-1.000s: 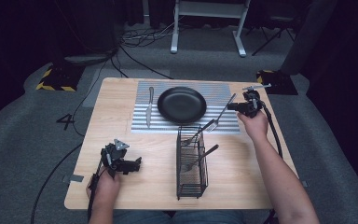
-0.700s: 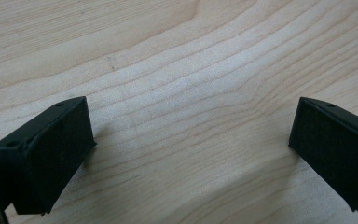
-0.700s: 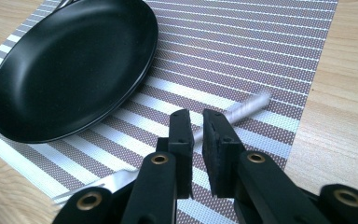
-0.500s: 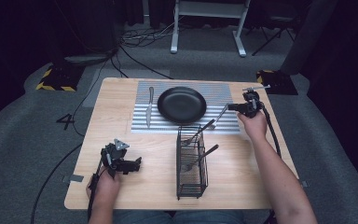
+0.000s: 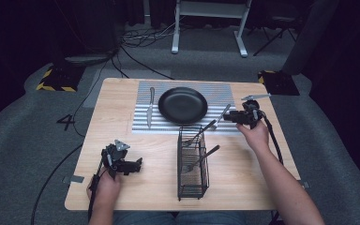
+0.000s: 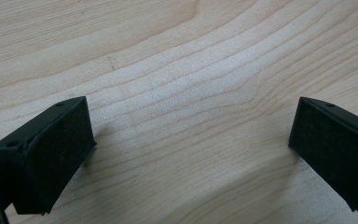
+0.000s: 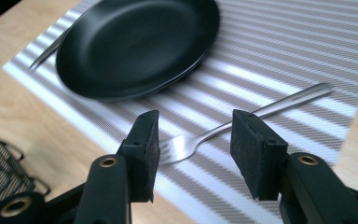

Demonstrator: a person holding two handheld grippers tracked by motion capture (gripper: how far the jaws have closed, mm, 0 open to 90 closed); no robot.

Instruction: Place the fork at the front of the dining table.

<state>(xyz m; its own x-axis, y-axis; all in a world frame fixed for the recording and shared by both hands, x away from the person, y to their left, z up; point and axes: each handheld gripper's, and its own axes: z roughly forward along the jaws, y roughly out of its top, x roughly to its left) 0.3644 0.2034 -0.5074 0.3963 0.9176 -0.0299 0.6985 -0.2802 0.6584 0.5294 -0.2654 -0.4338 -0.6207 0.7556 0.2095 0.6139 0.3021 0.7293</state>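
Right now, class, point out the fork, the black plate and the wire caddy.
fork (image 7: pixel 193 142), right gripper view, on its neck behind the tines
black plate (image 5: pixel 183 104), high view, on its centre
wire caddy (image 5: pixel 193 187), high view, on its near wall

Pale wooden table stood on grey carpeted floor. Room beyond was dark, with light falling mainly on the tabletop and the carpet around it. White metal frame stood on the floor behind the table. Black cables ran loose across the carpet at rear left. Yellow-and-black striped blocks sat at both rear corners.
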